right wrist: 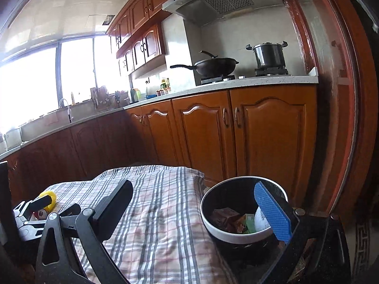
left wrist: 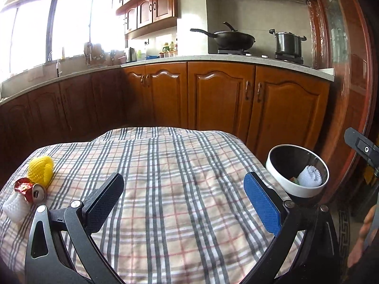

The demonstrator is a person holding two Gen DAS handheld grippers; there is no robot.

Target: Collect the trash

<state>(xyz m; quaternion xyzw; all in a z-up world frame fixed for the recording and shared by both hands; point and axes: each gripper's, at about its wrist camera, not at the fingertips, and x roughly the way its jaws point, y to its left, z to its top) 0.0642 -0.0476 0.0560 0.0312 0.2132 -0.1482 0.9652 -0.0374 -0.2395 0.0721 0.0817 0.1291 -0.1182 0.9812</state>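
A plaid-covered table point(left wrist: 177, 177) holds trash at its left edge: a yellow foam net point(left wrist: 40, 169), a crushed red can point(left wrist: 32, 190) and a white foam net point(left wrist: 14, 204). A round bin point(left wrist: 296, 172) at the table's right edge holds a white foam net point(left wrist: 309, 176) and wrappers point(right wrist: 227, 217). My left gripper point(left wrist: 183, 207) is open and empty above the middle of the cloth. My right gripper point(right wrist: 201, 213) is open and empty beside the bin point(right wrist: 236, 236), its blue finger point(right wrist: 272, 213) over the bin's rim. The yellow net point(right wrist: 51, 197) shows far left in the right wrist view.
Wooden kitchen cabinets point(left wrist: 213, 94) stand behind the table, with a wok point(left wrist: 229, 39) and a pot point(left wrist: 287, 42) on the stove. A red door frame point(left wrist: 350, 82) is to the right. The other gripper's body point(right wrist: 28, 215) shows at the left edge.
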